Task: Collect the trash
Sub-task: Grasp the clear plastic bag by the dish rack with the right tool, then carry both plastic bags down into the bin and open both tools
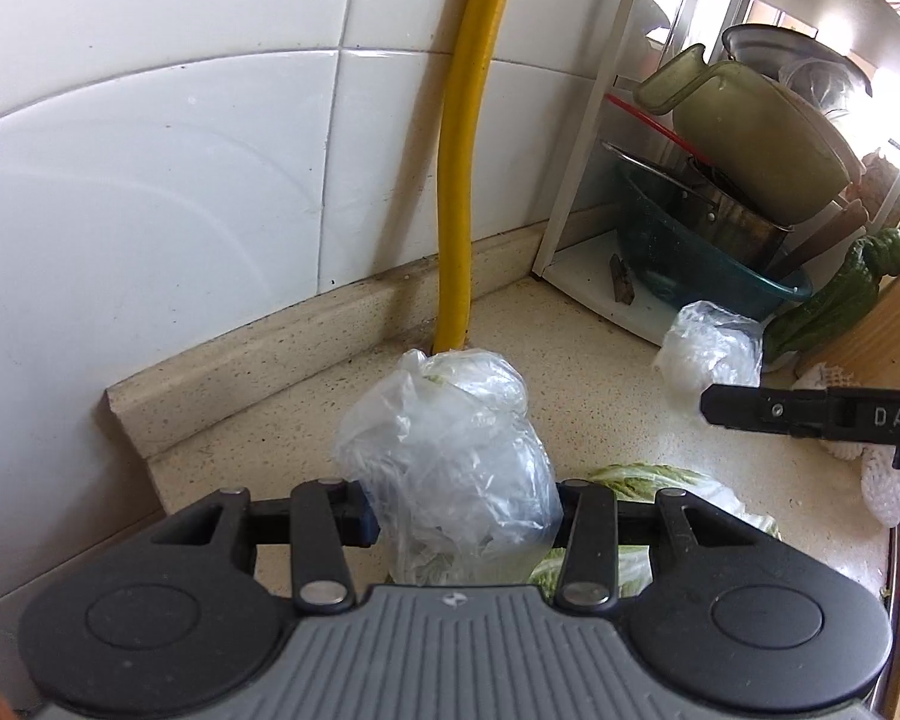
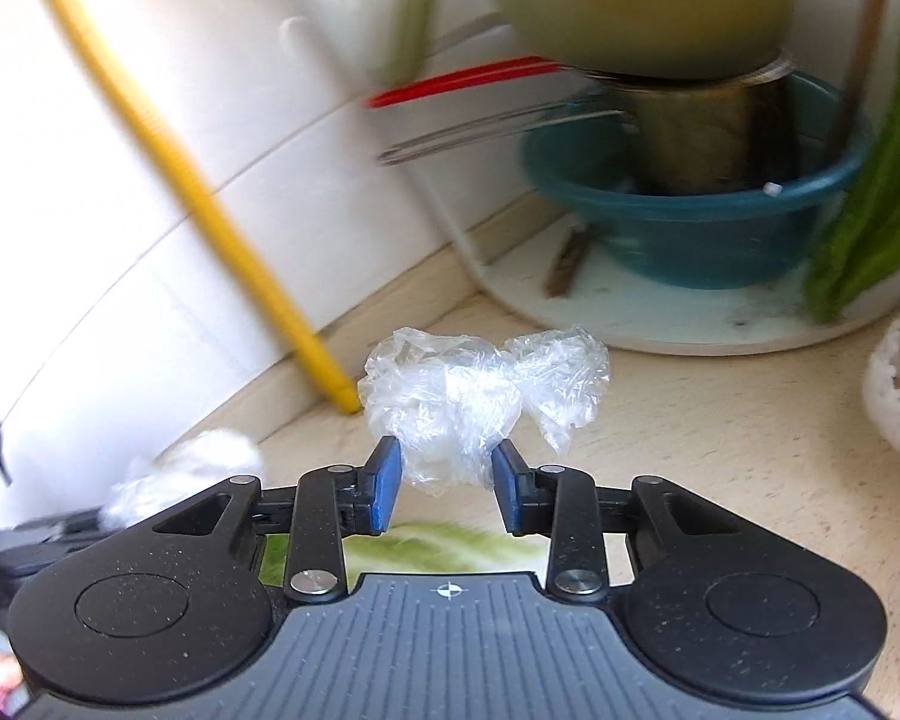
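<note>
The left tool (image 1: 465, 516) is closed on a large wad of clear plastic bag (image 1: 450, 468), which bulges up between its fingers above the speckled table (image 1: 600, 372), just in front of the yellow hose (image 1: 459, 180). A cabbage leaf (image 1: 648, 480) lies beneath. The right tool (image 2: 447, 483) pinches a smaller crumpled plastic wrap (image 2: 480, 396) between its blue pads (image 2: 387, 483), jaws partly closed, held near the teal basin (image 2: 690, 228) on the white rack tray (image 2: 630, 312).
</note>
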Tool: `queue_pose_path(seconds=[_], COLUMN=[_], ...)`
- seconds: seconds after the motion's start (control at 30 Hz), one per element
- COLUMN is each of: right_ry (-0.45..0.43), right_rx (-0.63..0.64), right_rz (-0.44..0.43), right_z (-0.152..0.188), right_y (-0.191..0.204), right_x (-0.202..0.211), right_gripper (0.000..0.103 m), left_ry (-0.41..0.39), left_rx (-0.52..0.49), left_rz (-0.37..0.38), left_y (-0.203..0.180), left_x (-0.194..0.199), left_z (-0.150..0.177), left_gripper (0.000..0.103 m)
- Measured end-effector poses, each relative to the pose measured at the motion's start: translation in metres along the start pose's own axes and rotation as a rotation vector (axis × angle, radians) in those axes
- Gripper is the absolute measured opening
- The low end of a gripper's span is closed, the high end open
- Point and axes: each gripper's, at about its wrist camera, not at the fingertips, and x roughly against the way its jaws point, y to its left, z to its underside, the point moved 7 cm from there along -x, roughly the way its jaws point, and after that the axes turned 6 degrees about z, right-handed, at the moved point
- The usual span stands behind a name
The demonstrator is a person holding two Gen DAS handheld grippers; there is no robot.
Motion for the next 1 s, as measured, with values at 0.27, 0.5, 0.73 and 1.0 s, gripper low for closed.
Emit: queue_pose_path(seconds=[0.27, 0.5, 0.73, 1.0], right_ry=[0.068, 0.114, 0.141, 0.167], right_rx=[0.100, 0.158, 0.218, 0.271], right_rz=[-0.089, -0.142, -0.194, -0.237], right_z=[0.021, 0.043, 0.063, 0.086], right_y=[0.058, 0.100, 0.143, 0.187], right_x=[-0.003, 0.000, 0.007, 0.012], right_gripper=[0.041, 0.041, 0.041, 0.041], left_ry=[-0.005, -0.028, -0.047, -0.063], left_rx=[0.006, 0.031, 0.052, 0.084], left_rz=[-0.032, -0.074, -0.103, -0.141], left_y=[0.010, 0.028, 0.044, 0.068], left_x=[0.024, 0.052, 0.083, 0.116], left_z=[0.013, 0.025, 0.041, 0.061], left_gripper=[0.039, 0.039, 0.039, 0.039])
